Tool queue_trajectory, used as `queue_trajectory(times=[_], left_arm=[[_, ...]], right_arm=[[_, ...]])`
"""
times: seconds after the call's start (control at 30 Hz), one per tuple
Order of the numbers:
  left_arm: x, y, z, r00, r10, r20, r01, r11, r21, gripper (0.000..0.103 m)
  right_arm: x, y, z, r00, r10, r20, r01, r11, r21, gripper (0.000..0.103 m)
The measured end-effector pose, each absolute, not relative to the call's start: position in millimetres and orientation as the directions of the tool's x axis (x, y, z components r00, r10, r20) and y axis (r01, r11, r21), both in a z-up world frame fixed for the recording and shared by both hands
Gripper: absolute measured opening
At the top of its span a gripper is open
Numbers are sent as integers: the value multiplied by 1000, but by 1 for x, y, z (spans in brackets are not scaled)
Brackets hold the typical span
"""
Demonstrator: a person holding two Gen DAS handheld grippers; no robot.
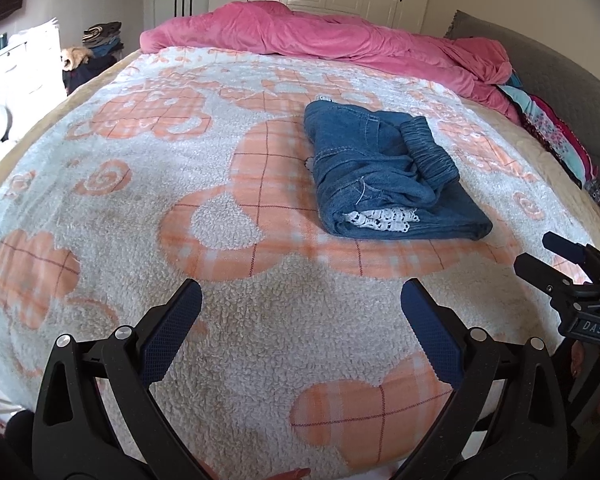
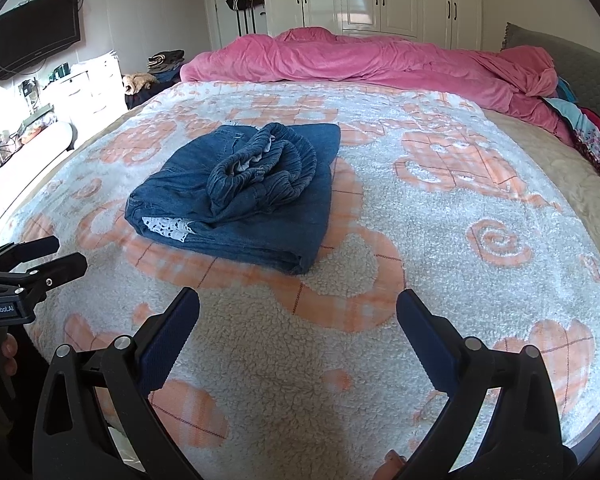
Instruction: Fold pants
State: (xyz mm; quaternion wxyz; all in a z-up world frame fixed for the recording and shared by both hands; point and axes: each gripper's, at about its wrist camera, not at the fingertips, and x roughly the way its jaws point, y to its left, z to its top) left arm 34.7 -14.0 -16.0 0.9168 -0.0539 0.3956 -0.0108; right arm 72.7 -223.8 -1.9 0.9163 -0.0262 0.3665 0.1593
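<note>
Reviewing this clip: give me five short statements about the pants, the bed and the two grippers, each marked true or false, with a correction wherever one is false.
1. The denim pants lie folded in a compact stack on the fleece blanket. True.
2. The left gripper is clamped on the pants. False: its jaws are spread and empty, short of the pants.
3. The right gripper is open and holds nothing. True.
4. The pink comforter covers the pants. False: it is bunched along the far edge of the bed, apart from them.
5. White lace trim shows at the near edge of the pants. True.
</note>
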Motion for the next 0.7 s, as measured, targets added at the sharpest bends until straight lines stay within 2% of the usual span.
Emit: queue_trajectory(times=[0.1, 0.23, 0.37, 0.53, 0.7], left_arm=[[37, -12, -18, 674, -70, -735, -23, 993, -116, 94], [39, -2, -18, 673, -10, -739, -88, 992, -93, 94], [43, 23, -8, 704, -44, -709, -116, 978, -176, 94], [81, 85, -13, 642, 74, -763, -279, 950, -142, 94], [129, 191, -23, 547, 230, -805, -496, 864, -90, 94]], right_arm=[[74, -226, -3, 679, 271, -682, -308, 949, 70, 98], [80, -234, -5, 681, 255, -687, -288, 955, 69, 98], [94, -255, -2, 689, 224, -689, -242, 968, 73, 98], [141, -321, 2, 705, 88, -704, -101, 995, 23, 98], [218, -423, -7, 665, -98, -741, 106, 994, -36, 98]])
